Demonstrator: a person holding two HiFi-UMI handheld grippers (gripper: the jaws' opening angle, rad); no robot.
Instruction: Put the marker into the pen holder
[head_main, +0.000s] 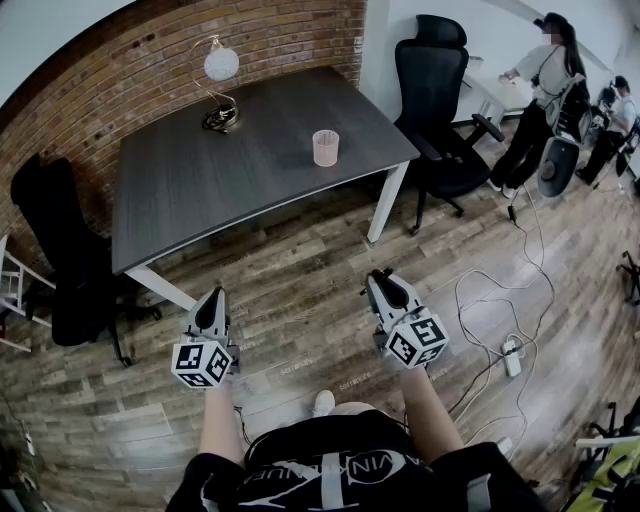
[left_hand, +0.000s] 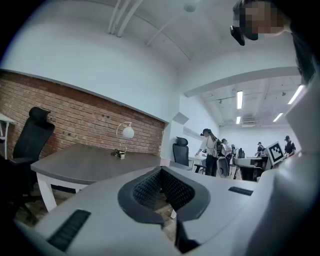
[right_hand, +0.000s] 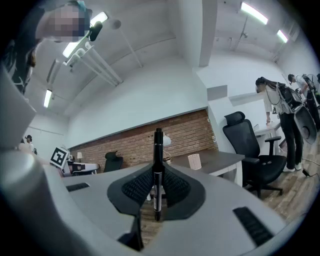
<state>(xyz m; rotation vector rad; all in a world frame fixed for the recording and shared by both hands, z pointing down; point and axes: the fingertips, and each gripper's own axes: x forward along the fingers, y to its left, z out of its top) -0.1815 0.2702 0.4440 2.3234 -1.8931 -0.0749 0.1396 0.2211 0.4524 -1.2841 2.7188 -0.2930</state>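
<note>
The pen holder (head_main: 325, 147), a pale pink cup, stands near the right end of the dark table (head_main: 200, 190); it also shows small in the right gripper view (right_hand: 194, 161). My right gripper (head_main: 383, 282) hangs over the wooden floor in front of the table, shut on a black marker (right_hand: 158, 165) that stands upright between its pads, the cap end sticking up above the jaws. My left gripper (head_main: 214, 302) is level with it to the left, also short of the table, its pads (left_hand: 150, 187) together with nothing between them.
A globe lamp (head_main: 218, 90) stands at the table's back. Black office chairs sit at the right end (head_main: 440, 110) and the left end (head_main: 60, 260). Cables and a power strip (head_main: 511, 355) lie on the floor to the right. People (head_main: 540, 90) stand at the far right.
</note>
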